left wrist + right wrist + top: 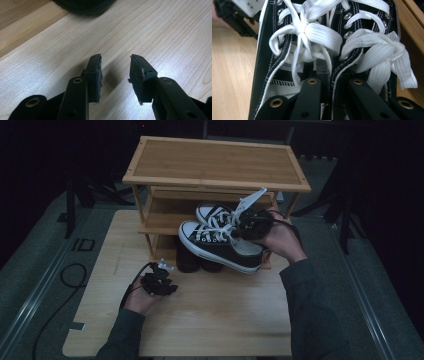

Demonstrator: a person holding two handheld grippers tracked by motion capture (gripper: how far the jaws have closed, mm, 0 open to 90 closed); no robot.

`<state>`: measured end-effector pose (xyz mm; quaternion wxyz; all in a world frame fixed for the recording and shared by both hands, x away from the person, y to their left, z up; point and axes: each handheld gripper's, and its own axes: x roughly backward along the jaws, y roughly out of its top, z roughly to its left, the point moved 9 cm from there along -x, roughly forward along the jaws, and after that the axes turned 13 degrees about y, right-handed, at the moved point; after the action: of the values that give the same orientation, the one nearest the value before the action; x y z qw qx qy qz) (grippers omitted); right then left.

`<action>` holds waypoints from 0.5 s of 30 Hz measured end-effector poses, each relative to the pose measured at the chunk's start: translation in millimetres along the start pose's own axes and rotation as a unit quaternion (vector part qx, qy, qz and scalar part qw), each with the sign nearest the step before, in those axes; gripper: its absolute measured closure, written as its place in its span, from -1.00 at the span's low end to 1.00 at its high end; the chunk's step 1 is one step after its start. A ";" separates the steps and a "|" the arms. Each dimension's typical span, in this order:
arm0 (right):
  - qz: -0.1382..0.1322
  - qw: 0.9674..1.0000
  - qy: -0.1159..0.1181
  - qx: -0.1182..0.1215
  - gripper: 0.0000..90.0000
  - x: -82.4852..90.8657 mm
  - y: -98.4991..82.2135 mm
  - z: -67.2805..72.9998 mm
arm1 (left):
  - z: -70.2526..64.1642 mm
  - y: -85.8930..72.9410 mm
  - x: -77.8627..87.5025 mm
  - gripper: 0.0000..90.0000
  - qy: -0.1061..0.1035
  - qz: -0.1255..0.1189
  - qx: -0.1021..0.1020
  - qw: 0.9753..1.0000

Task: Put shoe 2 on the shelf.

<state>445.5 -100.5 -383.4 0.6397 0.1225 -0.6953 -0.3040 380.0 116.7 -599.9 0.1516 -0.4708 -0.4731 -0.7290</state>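
Bare table (210,320) gives free passage from 4 to 8 o'clock. At 12 the rack (215,167) blocks the way; sneakers (220,242) and dark shoes (192,260) crowd its front.

Two black sneakers (294,62) side by side with white laces (322,35) bunched up, and the right gripper (329,82) has its jaws squeezed on their inner edges (one jaw inside each shoe). Wooden table (232,75) at left, shelf wood (412,15) at right.
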 end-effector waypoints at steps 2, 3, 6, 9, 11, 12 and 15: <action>0.001 1.000 -0.002 -0.009 0.90 -1.2 1.7 -1.3 | -0.6 -0.2 0.1 0.38 -0.001 0.001 -0.002 1.000; 0.001 1.000 -0.002 -0.009 0.90 -1.2 1.7 -1.3 | -0.8 -0.3 -0.1 0.38 -0.001 0.001 -0.003 1.000; -0.003 1.000 -0.005 -0.013 0.90 -1.1 3.2 -2.6 | -0.7 -0.3 -0.8 0.38 0.000 0.001 0.000 1.000; -0.006 1.000 -0.014 -0.025 0.90 -1.2 4.4 -5.1 | -0.8 -0.6 -0.3 0.38 -0.001 0.001 -0.002 1.000; -0.009 0.999 -0.024 -0.032 0.90 -1.5 5.0 -7.8 | -0.5 -0.4 -0.1 0.38 -0.001 0.001 -0.001 1.000; -0.011 0.999 -0.026 -0.039 0.90 -1.7 5.3 -8.8 | -0.4 -0.4 -0.3 0.38 -0.001 0.000 0.000 1.000; -0.019 0.998 -0.041 -0.053 0.90 -1.8 7.0 -12.6 | 0.0 -0.6 -0.2 0.38 0.000 0.001 -0.001 1.000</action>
<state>459.4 -97.4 -380.8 0.6106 0.0890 -0.7012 -0.3572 379.7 116.9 -600.4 0.1518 -0.4713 -0.4724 -0.7292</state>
